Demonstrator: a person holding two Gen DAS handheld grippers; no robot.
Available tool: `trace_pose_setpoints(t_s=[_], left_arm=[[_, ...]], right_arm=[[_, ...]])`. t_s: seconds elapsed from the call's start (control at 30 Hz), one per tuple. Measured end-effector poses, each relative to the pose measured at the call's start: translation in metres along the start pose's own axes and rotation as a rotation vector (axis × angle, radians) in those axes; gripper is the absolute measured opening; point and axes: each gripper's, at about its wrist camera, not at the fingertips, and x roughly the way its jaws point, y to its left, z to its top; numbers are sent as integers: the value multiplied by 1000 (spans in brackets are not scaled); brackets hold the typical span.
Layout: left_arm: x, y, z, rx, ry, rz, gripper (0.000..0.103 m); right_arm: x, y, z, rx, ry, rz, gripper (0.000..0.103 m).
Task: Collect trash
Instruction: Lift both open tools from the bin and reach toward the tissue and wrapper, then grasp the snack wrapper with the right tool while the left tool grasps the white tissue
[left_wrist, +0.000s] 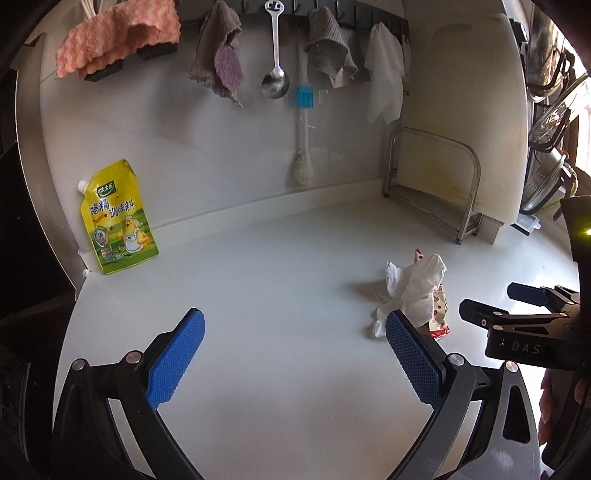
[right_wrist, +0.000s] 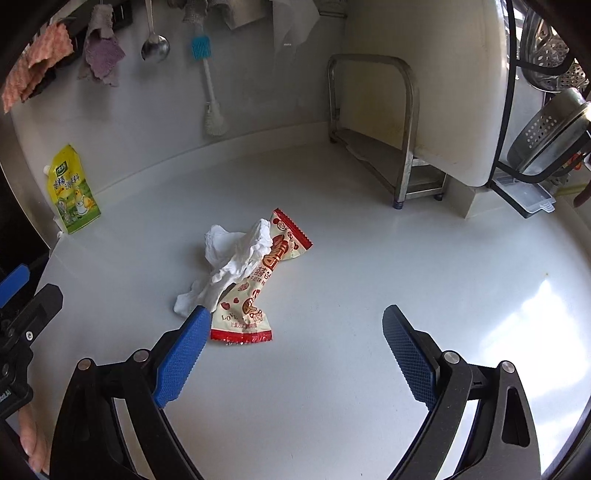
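place: home kitchen | cues: hanging ladle (left_wrist: 275, 79), dishcloths (left_wrist: 218, 55), seasoning pouch (left_wrist: 118, 218), colander (right_wrist: 550, 136)

My right gripper (right_wrist: 291, 332) is spread wide over the white counter (right_wrist: 369, 258), nothing between the pads. Crumpled tissue (right_wrist: 236, 254) lies on a red-and-cream snack wrapper (right_wrist: 255, 291), just past my left pad (right_wrist: 181, 358). Yellow seasoning pouch (right_wrist: 72, 192) sits well left of that tissue, by the wall.

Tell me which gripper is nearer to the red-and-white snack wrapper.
Right, by a little. The right gripper is open with the snack wrapper just ahead, beside its left finger. The left gripper is open too, and the wrapper lies past its right finger, off to that side.
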Motion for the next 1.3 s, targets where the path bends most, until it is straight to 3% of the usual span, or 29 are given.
trace_pose_setpoints(t_s=[0.5,0.7,0.77,0.8,1.07,1.3], left_arm=[[5,1,-7,38,4,10,96],[6,-3,-6,41,8,3,96],[6,-5,-5,38,10,-9,96],[7,-6,-4,36,13,-18,96],[16,-19,-2,28,37,-60,97],[36,-34,4,30,77,-62,97]], right_arm=[[50,4,5,48,60,2,88],[55,11,7,4,91,17,43],[54,11,7,0,103,34,23],[53,10,6,3,107,42,21],[30,-17,-7,37,107,79,19],[14,-42,-18,5,121,24,21]])
